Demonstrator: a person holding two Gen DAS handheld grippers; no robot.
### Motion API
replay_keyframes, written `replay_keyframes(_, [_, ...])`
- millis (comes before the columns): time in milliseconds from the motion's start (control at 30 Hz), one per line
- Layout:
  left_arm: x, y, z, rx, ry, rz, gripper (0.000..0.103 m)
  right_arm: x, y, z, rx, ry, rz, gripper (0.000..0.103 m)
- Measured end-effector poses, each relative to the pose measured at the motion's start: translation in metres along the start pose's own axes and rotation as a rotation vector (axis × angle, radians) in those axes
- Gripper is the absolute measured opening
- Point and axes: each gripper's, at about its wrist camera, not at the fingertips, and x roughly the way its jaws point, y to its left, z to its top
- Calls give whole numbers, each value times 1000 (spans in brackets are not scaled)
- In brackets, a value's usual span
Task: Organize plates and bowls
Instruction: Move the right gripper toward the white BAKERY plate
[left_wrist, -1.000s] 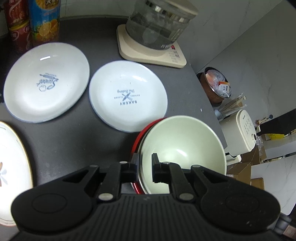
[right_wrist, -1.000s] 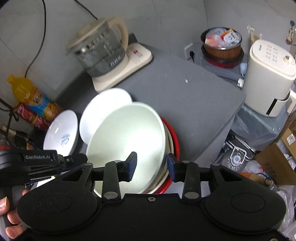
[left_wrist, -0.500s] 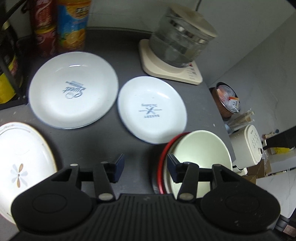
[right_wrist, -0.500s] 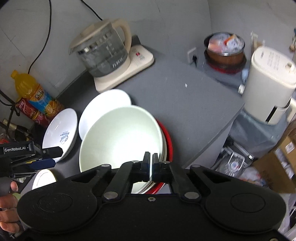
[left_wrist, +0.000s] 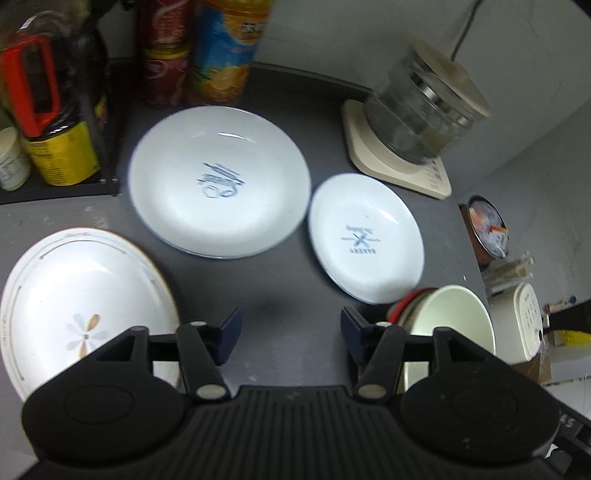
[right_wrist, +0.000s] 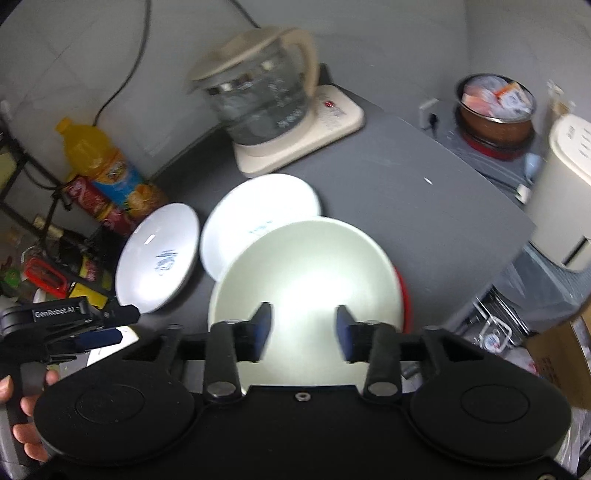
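Note:
A cream bowl (right_wrist: 306, 266) sits nested in a stack with a red rim (right_wrist: 404, 295) near the counter's right edge. My right gripper (right_wrist: 303, 328) hovers over its near side, jaws opening, pads off the bowl. My left gripper (left_wrist: 290, 332) stands left of the bowl stack (left_wrist: 447, 325), jaws opening over bare dark counter with nothing between them. A large white plate (left_wrist: 219, 181) with a blue logo, a smaller white plate (left_wrist: 365, 236) and an oval flower plate (left_wrist: 81, 306) lie apart. The right wrist view shows the left gripper (right_wrist: 110, 326) in a hand (right_wrist: 22, 406).
A glass kettle (left_wrist: 417, 122) on its cream base stands at the back. A juice bottle (left_wrist: 229, 48), cans and a black rack line the back left. Beyond the counter's right edge (right_wrist: 509, 254) stand a white cooker (right_wrist: 561, 192) and a filled pot (right_wrist: 495, 107).
My left gripper let go of the bowl's rim, opened and drew back to the left. My right gripper shut beside the bowl's near rim, then opened again.

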Motion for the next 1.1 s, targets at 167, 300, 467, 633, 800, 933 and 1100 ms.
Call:
replay_keyframes(167, [-6,18,4,-55,-27,36,66,9,24,14,-83,13,55,63])
replay_keyframes(300, [-14,32,5,-97,-50,72,70,19,43,23,-141,35,96,71])
replay_keyframes(467, [-21,45,3,-149,-72,109,72,31,69,29,-255,69,134,81])
replay_keyframes(633, [-22,53,-3,-199,-78,134,72,44,89,32,-353,109,163,88])
replay_keyframes(800, [-19,58,-9,-255,-83,161,72,59,104,35,-438,158,181,92])
replay_keyframes(933, [-17,59,-13,-305,-94,176,72,69,112,38,-517,183,196,96])
replay_keyframes(1100, [-11,54,-20,-367,-105,203,72,81,116,45,-594,212,224,97])
